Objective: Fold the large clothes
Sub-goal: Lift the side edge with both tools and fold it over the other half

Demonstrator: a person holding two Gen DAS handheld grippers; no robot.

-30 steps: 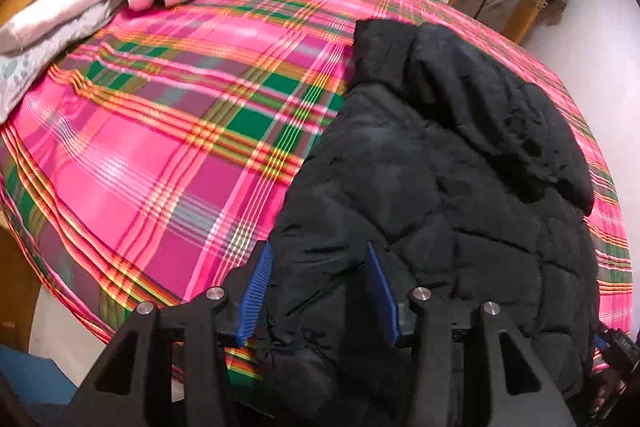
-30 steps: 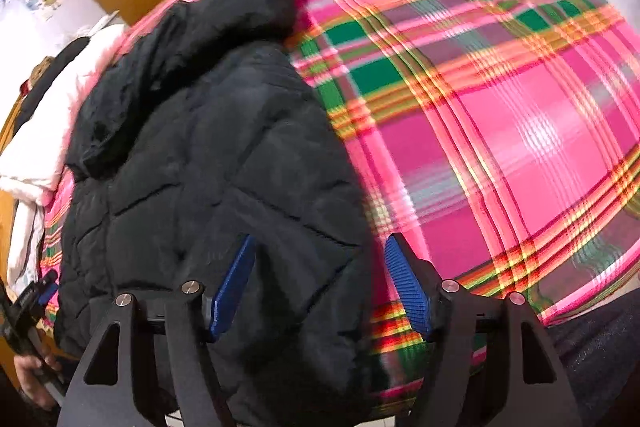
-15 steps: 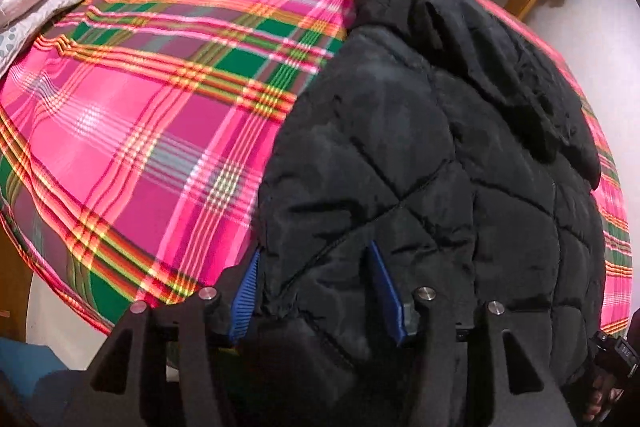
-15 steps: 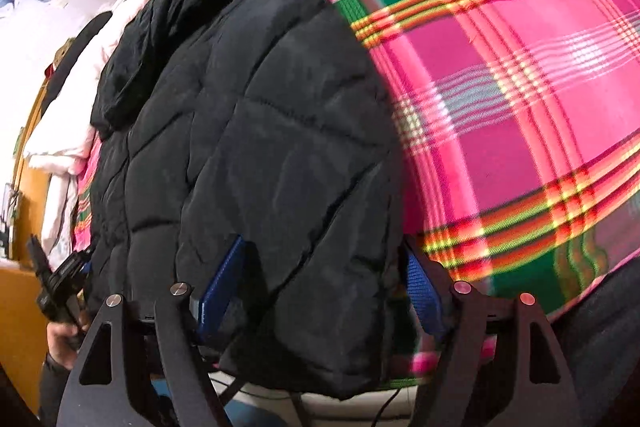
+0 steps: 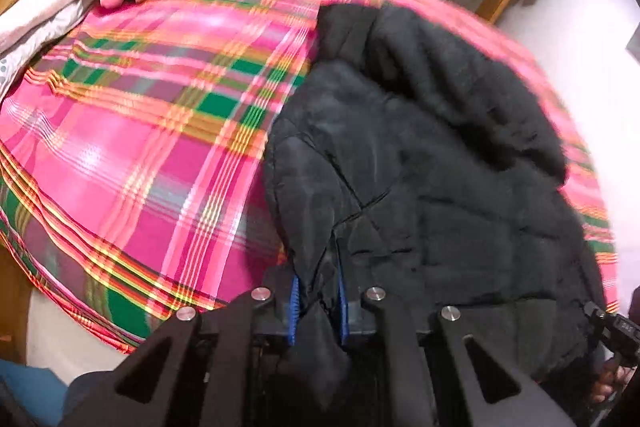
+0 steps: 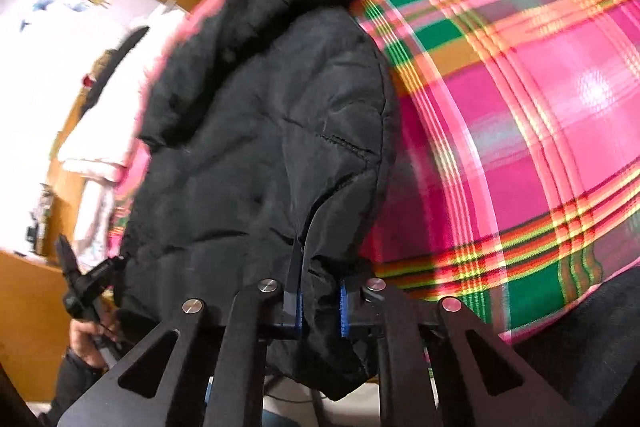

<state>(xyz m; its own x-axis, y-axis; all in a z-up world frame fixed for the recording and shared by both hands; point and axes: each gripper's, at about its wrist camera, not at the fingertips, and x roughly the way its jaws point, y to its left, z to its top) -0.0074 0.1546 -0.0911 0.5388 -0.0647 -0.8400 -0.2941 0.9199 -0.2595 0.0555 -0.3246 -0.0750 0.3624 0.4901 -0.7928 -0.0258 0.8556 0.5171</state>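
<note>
black jacket (image 5: pixel 420 163) hem pinched between both closing claws (image 5: pixel 316 301) (image 6: pixel 319 301).

The left gripper (image 5: pixel 316 307) points steeply downward, and its jaws are closing with a fold of the black jacket (image 5: pixel 420 167) pinched between the blue pads. The right gripper (image 6: pixel 320 303) is angled down the same way, its jaws also closing on a bunch of the jacket's hem. In the right wrist view, the person's left hand (image 6: pixel 86 335) grips the handle of its tool at the lower left.
</note>
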